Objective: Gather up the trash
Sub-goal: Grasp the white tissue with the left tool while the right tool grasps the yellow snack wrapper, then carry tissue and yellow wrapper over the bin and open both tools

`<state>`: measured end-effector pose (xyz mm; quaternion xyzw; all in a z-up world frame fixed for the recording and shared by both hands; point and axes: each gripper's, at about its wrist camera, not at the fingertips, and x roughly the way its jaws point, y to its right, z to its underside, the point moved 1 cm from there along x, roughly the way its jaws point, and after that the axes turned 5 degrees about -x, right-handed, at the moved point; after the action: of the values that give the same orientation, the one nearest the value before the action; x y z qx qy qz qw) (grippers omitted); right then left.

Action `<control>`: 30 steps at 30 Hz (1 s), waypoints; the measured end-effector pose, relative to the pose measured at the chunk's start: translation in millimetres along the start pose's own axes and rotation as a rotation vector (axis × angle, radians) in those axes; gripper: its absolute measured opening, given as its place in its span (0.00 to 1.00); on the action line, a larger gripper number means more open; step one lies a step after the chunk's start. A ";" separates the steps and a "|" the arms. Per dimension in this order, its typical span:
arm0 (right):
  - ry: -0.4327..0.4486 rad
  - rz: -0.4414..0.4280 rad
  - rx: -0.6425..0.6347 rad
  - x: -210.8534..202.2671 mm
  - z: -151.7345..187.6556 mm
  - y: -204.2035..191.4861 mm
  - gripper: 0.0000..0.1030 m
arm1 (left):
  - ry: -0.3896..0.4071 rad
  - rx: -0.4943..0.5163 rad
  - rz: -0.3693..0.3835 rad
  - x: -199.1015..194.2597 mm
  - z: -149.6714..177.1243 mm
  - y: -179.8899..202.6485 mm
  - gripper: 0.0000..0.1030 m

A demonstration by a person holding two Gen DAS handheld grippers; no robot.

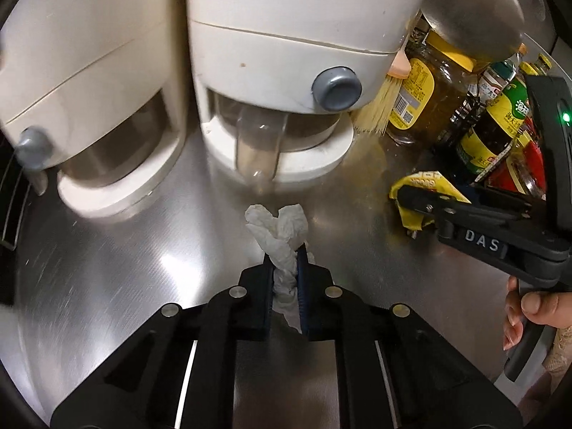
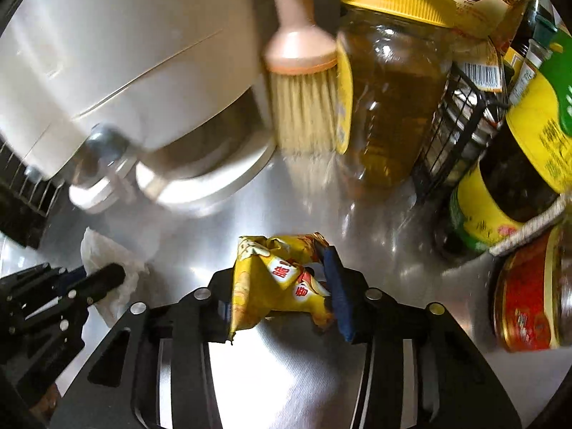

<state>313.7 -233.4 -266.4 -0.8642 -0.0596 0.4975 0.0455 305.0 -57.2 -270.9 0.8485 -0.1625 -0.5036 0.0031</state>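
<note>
Two pieces of trash are in our grip at once. Our left gripper has its fingers pressed together on a crumpled white tissue, which sticks out past the tips over the steel counter, just in front of the white appliance with the grey knob. Our right gripper pinches a crushed yellow snack wrapper between its pads — the blue pad presses against the wrapper's right side. We cannot tell whether either piece touches the counter.

From the left wrist view, the right gripper sits well to the right, with the wrapper at its tips and our right hand on the handle. Beyond it stand a pink-handled brush, a yellow-lidded jar, a black wire rack and sauce bottles — all crowded near the appliance.
</note>
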 end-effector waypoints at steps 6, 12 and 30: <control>0.027 -0.019 -0.010 -31.9 32.1 -0.3 0.39 | 0.007 -0.030 -0.016 -22.5 25.1 0.7 0.10; 0.034 -0.035 -0.016 -72.5 71.4 -3.3 0.39 | 0.027 -0.040 -0.017 -66.6 62.0 4.9 0.10; 0.028 -0.118 -0.040 -162.0 188.8 -32.0 0.39 | 0.067 -0.022 -0.012 -172.1 179.1 28.7 0.10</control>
<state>67.8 -222.2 -218.1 -0.8669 -0.1197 0.4803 0.0581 68.3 -7.9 -207.3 0.8659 -0.1517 -0.4765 0.0146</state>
